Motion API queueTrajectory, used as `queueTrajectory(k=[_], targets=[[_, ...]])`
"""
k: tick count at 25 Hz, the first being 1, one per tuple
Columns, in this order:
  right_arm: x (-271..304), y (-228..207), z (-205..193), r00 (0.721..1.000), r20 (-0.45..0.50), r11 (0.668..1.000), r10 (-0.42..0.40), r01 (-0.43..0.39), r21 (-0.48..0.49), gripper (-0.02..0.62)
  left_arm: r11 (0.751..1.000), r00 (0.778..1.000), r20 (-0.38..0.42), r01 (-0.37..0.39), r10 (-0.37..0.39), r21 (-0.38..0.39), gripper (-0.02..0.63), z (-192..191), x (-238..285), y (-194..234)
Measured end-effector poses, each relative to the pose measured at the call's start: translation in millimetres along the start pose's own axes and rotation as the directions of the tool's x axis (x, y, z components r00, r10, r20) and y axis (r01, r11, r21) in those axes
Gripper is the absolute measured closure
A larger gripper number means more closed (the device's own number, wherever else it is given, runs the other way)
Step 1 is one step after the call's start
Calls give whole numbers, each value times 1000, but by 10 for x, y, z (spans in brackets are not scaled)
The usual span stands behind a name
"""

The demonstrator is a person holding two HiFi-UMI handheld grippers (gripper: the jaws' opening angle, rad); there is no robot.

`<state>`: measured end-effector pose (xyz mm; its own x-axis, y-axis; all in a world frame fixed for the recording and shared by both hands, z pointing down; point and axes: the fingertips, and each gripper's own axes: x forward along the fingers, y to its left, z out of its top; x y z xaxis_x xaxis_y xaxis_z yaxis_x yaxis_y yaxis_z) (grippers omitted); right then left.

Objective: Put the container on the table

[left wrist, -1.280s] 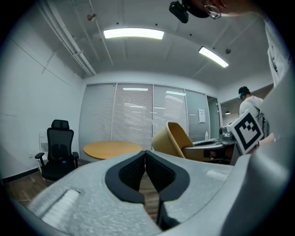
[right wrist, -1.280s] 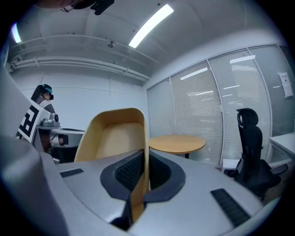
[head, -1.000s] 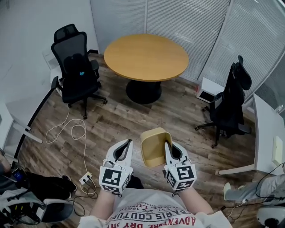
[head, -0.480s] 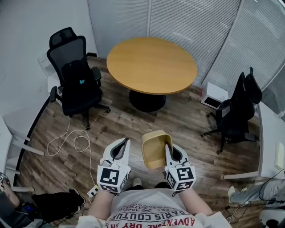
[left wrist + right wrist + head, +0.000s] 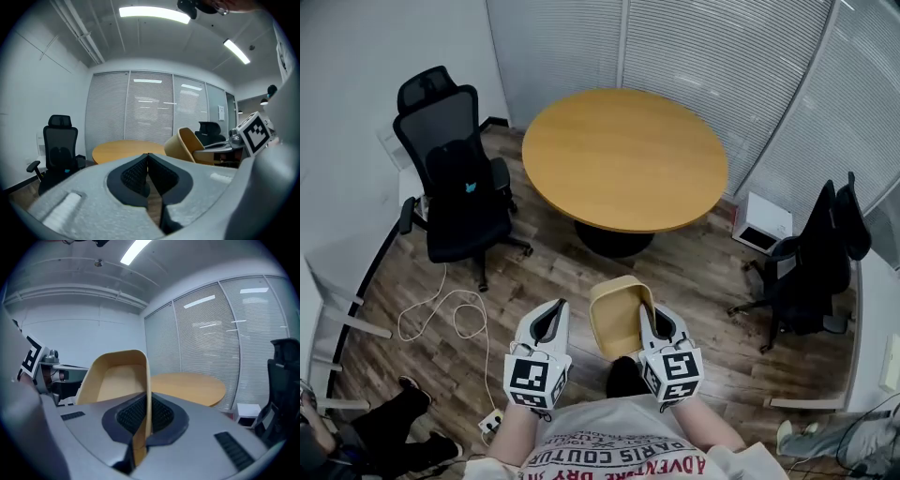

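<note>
Closing in: table (image 5: 623, 155) larger and nearer in head view than second ago, black chair (image 5: 455, 178) left of table drifting outward. My right tongs (image 5: 648, 315) pinching wall of tan container (image 5: 614, 321), container in air, short of table's near edge. My left tongs (image 5: 554, 311) pressed together, empty, beside container, also short of table. Reckon approach nearly done, set-down on tabletop next
</note>
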<state>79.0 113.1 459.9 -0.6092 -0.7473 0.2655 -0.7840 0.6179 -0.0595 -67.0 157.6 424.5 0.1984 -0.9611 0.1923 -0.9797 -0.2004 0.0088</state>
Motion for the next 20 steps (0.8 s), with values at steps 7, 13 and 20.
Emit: queueTrajectory(k=[7,13,20], targets=[[783,-924,450,998,13,998,65,-65,-10,584,998,998,13,-68,68,-9,594,392,1082,45],[1349,-1496,514,996,-27,997,83,-83,4,584,997,997,-5,-81,81,2,594,467,1845,56],[1905,-1879,523,996,-59,995,63,-58,81,584,998,998,-6,-64,64,10,594,466,2542,340]])
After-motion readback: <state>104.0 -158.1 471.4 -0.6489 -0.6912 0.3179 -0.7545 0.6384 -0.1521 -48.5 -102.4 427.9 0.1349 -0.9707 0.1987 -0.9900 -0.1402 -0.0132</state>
